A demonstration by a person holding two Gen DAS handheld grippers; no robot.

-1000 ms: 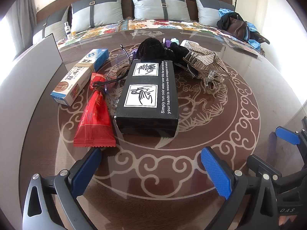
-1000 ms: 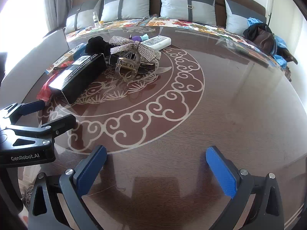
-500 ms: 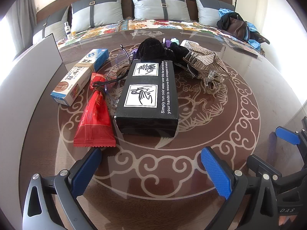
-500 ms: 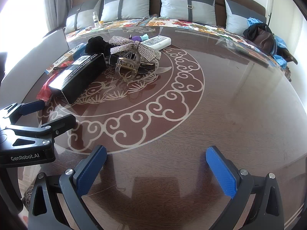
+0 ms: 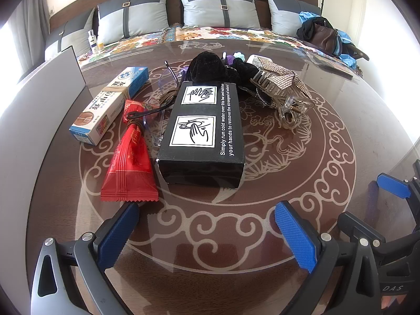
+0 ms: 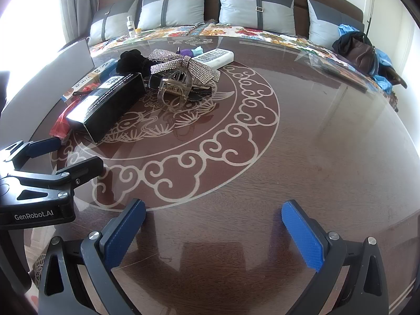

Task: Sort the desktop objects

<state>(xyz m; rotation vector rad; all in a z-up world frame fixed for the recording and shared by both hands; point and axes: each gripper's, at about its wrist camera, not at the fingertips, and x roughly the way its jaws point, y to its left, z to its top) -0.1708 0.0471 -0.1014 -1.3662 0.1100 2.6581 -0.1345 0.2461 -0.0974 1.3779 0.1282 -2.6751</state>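
Observation:
A black box (image 5: pixel 203 128) with hand drawings lies in the middle of the round table, also seen at the left as the black box (image 6: pixel 105 105). Left of it lie a red packet (image 5: pixel 128 168), glasses (image 5: pixel 155 107) and a blue-white carton (image 5: pixel 110 105). Behind sit a black scrunchie (image 5: pixel 210 65), a rhinestone bow clip (image 5: pixel 283 86) and a white remote (image 6: pixel 215 57). My left gripper (image 5: pixel 207 231) stands open just before the box, nothing between its fingers. Over bare table to the right, my right gripper (image 6: pixel 212 233) is open and empty.
A grey upright panel (image 5: pixel 36 105) stands along the table's left side. Beyond the far edge is a sofa with grey cushions (image 5: pixel 220 8), a small bottle (image 5: pixel 92 41) and a brown bag (image 6: pixel 359 50). The right gripper's blue finger (image 5: pixel 393 183) shows at the left view's edge.

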